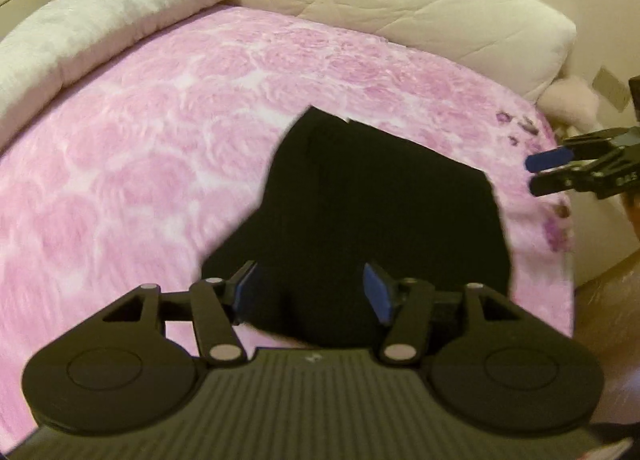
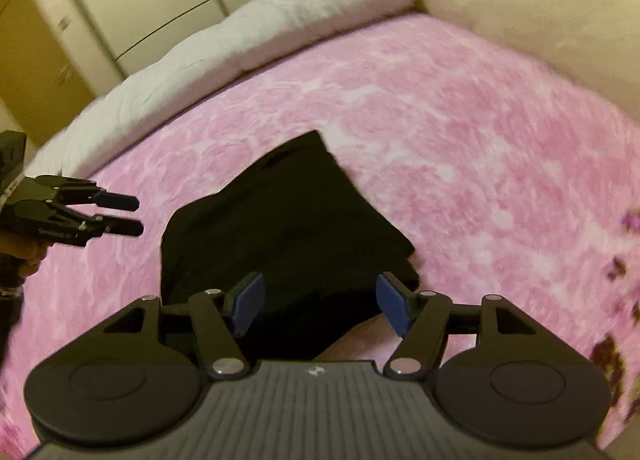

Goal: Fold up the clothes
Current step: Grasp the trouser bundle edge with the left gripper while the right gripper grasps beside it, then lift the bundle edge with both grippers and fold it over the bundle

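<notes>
- Black folded cloth garment [image 1: 360, 200] lies on the pink floral bed blanket [image 1: 140, 160], long axis running away from both tongs.
- Left tongs [image 1: 312, 292] and right tongs [image 2: 320, 302] hover apart, empty, above its near edge.

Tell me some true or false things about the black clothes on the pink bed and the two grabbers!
1. The black garment lies on a pink blanket. True.
2. The left gripper is clamped shut on the garment. False: its jaws stand apart and nothing is pinched between the blue pads.
3. The right gripper is open. True: its pads stand apart above the garment's near edge.
4. The garment is red. False: it is black.
5. A cream quilted cushion sits at the far edge of the blanket. True.
6. A stack of folded clothes sits beside the garment. False: only the one black garment shows on the blanket.
</notes>
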The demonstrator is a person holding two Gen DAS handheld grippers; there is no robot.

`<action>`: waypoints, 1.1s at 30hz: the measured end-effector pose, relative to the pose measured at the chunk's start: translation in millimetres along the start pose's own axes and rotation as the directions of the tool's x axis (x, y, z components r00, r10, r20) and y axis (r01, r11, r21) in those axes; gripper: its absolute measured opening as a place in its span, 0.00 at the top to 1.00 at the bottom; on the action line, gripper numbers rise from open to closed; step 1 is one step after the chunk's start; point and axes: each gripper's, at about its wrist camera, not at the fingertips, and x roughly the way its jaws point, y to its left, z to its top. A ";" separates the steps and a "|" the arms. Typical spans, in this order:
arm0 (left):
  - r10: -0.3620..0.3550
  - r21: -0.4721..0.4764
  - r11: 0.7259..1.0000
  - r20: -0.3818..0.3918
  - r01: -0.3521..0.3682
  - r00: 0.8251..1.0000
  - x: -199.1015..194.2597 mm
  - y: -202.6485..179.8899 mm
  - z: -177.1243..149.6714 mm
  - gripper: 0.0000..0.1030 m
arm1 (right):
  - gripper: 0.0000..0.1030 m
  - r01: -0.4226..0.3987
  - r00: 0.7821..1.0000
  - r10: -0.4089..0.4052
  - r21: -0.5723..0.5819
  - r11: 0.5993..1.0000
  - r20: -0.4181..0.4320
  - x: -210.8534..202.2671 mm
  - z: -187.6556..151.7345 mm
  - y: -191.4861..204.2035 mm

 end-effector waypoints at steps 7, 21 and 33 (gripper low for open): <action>-0.056 -0.291 0.955 -0.001 0.053 0.998 21.8 -47.0 -42.2 0.49 | 0.37 0.048 0.999 -0.048 -0.133 0.990 0.002 -0.3 -1.9 13.4; 0.124 -0.668 0.731 -0.072 -0.140 0.990 48.0 -44.6 -60.6 0.32 | 0.20 -0.281 0.949 0.254 -0.135 0.950 -0.189 88.2 69.7 -99.3; 0.008 -0.875 0.482 0.067 0.055 0.998 74.5 63.3 -69.9 0.31 | 0.14 -0.447 0.747 0.412 0.065 0.892 -0.523 205.4 120.4 -138.4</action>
